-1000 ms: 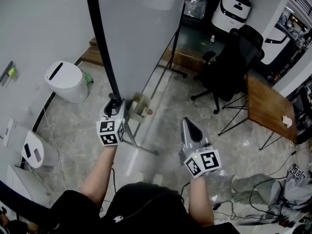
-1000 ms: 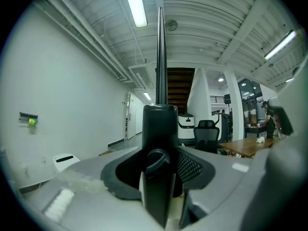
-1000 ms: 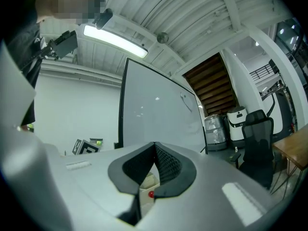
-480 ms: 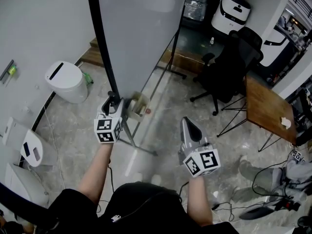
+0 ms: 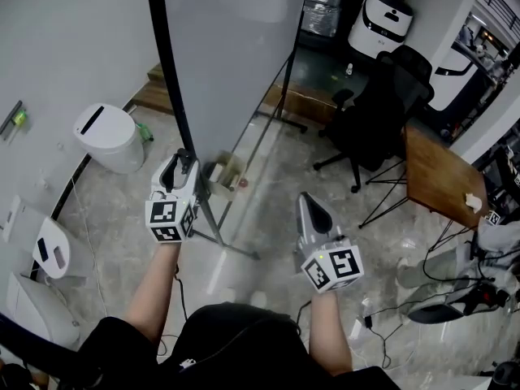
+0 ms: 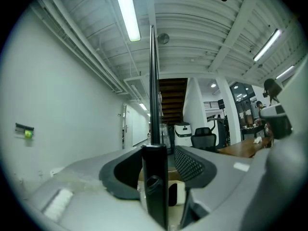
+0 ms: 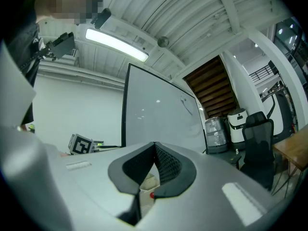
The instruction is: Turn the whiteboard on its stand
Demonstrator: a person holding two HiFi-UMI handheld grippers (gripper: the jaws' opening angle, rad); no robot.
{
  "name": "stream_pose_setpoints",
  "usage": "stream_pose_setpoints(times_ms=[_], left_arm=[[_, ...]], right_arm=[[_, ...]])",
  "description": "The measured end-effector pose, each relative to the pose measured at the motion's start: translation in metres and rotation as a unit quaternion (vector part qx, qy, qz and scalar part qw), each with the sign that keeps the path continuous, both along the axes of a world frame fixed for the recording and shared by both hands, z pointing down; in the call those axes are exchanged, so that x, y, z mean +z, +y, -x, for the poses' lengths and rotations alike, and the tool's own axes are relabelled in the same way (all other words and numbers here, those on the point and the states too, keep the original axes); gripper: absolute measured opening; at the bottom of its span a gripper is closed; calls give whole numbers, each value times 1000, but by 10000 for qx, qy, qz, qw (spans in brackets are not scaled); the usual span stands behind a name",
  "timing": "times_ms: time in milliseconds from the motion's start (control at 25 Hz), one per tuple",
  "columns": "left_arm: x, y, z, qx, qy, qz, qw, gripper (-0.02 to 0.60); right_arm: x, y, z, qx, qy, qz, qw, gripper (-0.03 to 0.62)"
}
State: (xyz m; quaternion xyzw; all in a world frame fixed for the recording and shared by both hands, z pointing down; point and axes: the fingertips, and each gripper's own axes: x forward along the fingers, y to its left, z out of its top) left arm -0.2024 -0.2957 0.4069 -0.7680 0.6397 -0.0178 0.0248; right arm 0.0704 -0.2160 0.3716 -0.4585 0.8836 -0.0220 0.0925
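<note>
grey floor [image 5: 272, 181], seemingly stone | whiteboard [image 5: 231, 47] upright | black chair [image 5: 378, 116] | wooden table [image 5: 439, 181]

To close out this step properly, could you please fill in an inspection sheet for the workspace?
Surface: glossy marbled floor.
Job's things: whiteboard upright on its stand, its black frame edge towards the person.
Clutter: small open box by the stand; white lidded bin at the wall.
Grippers: left gripper jaws opening, frame edge between them; right gripper shut, empty.
Cables: black leads on the floor at right.
Surroundings: black office chair, wooden table.
</note>
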Motion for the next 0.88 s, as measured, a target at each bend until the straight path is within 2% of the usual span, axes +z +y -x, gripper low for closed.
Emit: stream_pose_setpoints(times_ms=[400, 520, 720, 880], left_arm=[[-52, 12, -19, 54, -143, -510, 9986, 192], [-65, 17, -30, 166, -88, -670, 9976, 178], [-91, 22, -60, 546, 177, -942, 9939, 136], [-94, 20, -95, 1023, 266, -862, 9907, 97]], right_arm=[[-1, 9, -6, 71, -22, -27, 10000, 6], [0, 11, -13, 139, -14, -52, 9999, 6], [0, 15, -25, 303, 16, -74, 9995, 6], [-3, 18, -33, 428, 68, -96, 9990, 6]])
